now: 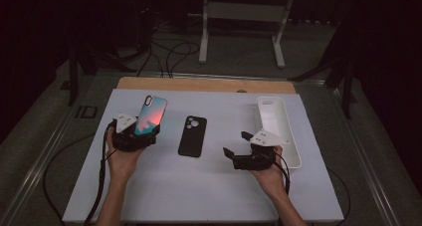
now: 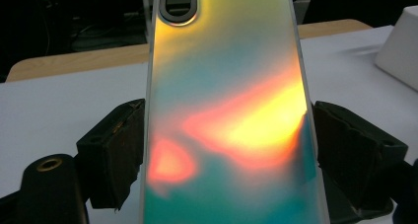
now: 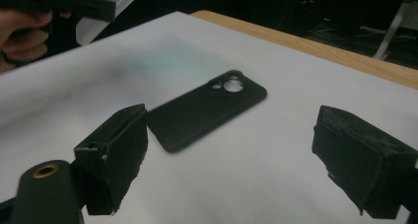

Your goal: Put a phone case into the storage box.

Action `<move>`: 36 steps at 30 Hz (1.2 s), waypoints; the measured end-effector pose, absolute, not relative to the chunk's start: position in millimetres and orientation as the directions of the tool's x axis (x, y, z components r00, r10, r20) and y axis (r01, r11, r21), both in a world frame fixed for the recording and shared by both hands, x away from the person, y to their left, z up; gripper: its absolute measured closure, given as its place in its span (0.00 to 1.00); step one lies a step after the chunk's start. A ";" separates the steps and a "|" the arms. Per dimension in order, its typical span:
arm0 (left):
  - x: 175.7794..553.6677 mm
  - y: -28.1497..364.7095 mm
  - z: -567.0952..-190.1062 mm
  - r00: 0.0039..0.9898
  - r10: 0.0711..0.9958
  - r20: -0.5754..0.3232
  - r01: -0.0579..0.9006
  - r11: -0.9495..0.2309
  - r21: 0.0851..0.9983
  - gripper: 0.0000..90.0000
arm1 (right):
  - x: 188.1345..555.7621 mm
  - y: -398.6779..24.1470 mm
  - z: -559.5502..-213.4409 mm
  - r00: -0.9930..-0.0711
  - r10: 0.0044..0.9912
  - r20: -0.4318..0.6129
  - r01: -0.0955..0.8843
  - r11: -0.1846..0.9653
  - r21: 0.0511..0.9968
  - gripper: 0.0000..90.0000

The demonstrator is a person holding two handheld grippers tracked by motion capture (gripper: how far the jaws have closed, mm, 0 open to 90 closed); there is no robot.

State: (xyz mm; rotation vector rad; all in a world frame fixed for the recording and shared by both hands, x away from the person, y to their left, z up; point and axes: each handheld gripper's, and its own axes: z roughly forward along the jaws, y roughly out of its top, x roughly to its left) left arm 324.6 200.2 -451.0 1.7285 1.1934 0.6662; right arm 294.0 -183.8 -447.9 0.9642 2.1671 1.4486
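Note:
An iridescent phone (image 1: 151, 114) with teal, orange and yellow sheen stands upright above the left of the white mat. My left gripper (image 1: 134, 135) is shut on its lower part; in the left gripper view both pads (image 2: 118, 145) press the edges of the phone (image 2: 231, 86). A black phone case (image 1: 192, 135) lies flat at the mat's middle, camera cutouts at its far end. My right gripper (image 1: 236, 144) hovers to the right of it, open, pointing left. In the right gripper view the case (image 3: 207, 110) lies ahead of the empty right gripper (image 3: 226, 155).
A long white tray (image 1: 260, 117) lies on the mat's right side, just behind the right hand, also at the edge (image 2: 401, 46) of the left gripper view. The wooden table edge (image 1: 209, 84) runs along the back. A metal stand (image 1: 241, 17) and cables sit on the floor beyond.

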 end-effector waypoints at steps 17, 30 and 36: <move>306.3 168.4 -432.0 0.479 0.878 -0.008 0.343 -0.179 0.922 0.18 | 317.7 -160.6 -427.1 -0.709 0.691 0.139 0.375 0.203 0.905 0.14; 298.3 153.0 -429.5 0.523 0.852 0.013 0.296 -0.196 0.935 0.18 | 330.5 -130.5 -416.7 -0.738 0.648 0.188 0.403 0.199 0.893 0.11; 294.7 144.9 -429.8 0.545 0.838 0.024 0.281 -0.209 0.937 0.18 | 336.7 -117.3 -412.6 -0.748 0.623 0.230 0.418 0.174 0.892 0.11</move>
